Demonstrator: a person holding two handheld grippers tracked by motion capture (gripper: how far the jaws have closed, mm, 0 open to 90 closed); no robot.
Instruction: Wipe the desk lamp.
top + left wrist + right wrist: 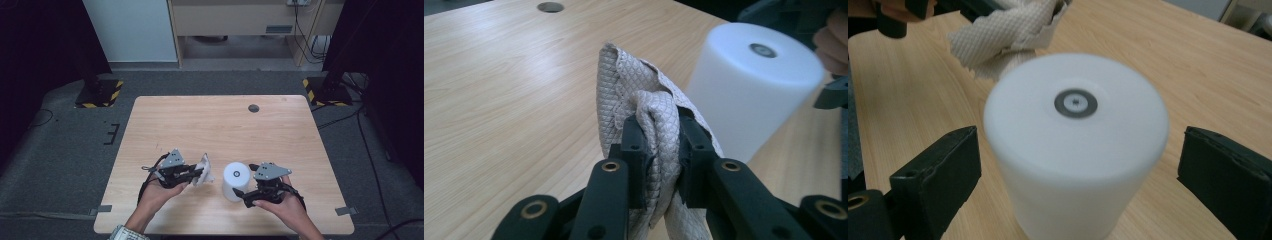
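Left tongs [659, 150] pinch cloth [634, 90] (cylinder [749, 90] beside).

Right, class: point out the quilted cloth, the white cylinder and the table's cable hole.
quilted cloth [659, 120], left gripper view, bunched fold
white cylinder [1075, 150], right gripper view, upper side wall
cable hole [253, 108], high view, centre

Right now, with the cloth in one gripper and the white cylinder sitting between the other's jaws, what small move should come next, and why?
Probably close the right gripper on the white cylinder to steady it: its jaws stand wide on either side, not touching. The left gripper already pinches the cloth just beside it, ready to wipe.
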